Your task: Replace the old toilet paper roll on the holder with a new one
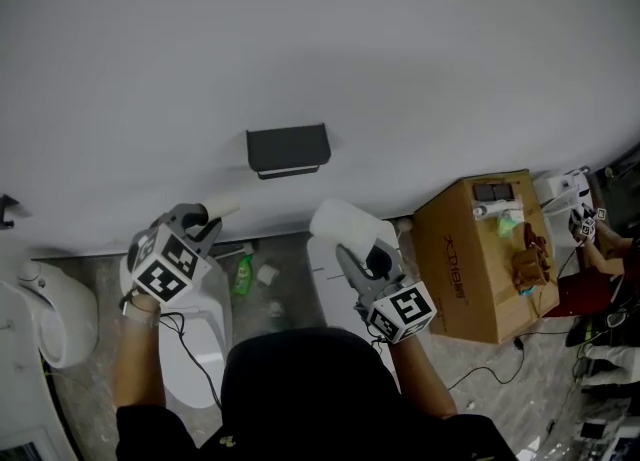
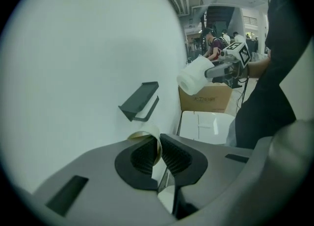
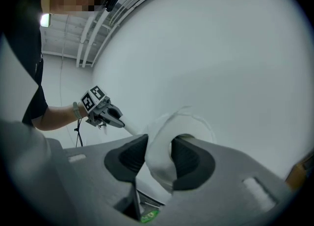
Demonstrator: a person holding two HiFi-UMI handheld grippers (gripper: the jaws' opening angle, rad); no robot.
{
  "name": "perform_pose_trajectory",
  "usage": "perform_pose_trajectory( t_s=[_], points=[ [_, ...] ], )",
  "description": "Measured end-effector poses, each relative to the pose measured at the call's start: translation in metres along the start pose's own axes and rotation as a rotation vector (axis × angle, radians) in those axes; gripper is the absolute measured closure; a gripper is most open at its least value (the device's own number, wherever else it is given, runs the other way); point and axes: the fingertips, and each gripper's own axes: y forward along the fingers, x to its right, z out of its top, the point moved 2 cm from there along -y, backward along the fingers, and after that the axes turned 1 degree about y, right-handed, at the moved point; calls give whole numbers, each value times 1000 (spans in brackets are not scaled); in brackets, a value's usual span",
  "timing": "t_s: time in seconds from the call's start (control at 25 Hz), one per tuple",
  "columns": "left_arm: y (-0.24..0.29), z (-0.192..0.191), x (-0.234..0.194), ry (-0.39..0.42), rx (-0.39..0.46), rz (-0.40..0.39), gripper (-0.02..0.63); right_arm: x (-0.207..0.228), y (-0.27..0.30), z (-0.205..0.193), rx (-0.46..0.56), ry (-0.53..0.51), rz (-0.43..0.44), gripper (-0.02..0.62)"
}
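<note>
On the white wall hangs the dark grey holder [image 1: 287, 149] [image 2: 140, 101], with no roll on it. My left gripper [image 1: 205, 225] [image 2: 159, 154], low and left of the holder, is shut on the thin wall of an empty cardboard tube [image 1: 222, 209] [image 2: 148, 138]. My right gripper [image 1: 362, 259] [image 3: 159, 159], below and right of the holder, is shut on a full white toilet paper roll [image 1: 345, 224] [image 3: 164, 144], one jaw inside its core. The left gripper view shows that roll [image 2: 195, 76] beside the holder. The right gripper view shows the left gripper [image 3: 112, 117] to the left.
A white toilet [image 1: 195, 344] stands below my left hand, and a white lidded bin [image 1: 332, 284] below the roll. A green bottle [image 1: 243, 274] lies on the floor between them. A cardboard box [image 1: 470, 269] sits to the right, a white fixture [image 1: 50, 314] at far left.
</note>
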Motion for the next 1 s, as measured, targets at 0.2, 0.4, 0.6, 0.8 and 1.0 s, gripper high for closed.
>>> perform_pose_trajectory(
  t_s=[0.2, 0.4, 0.6, 0.8, 1.0],
  points=[
    [8, -40, 18, -120, 22, -19, 574, -20, 21, 0, -19, -25, 48, 451],
    [17, -63, 38, -217, 51, -32, 574, -31, 38, -4, -33, -43, 67, 451],
    [29, -96, 52, -315, 50, -26, 572, -35, 50, -7, -51, -69, 61, 451],
    [33, -102, 62, -347, 66, -59, 572, -34, 59, 1, -68, -108, 50, 451],
    [44, -109, 70, -347, 75, -102, 572, -30, 71, 15, -97, -154, 40, 451]
  ],
)
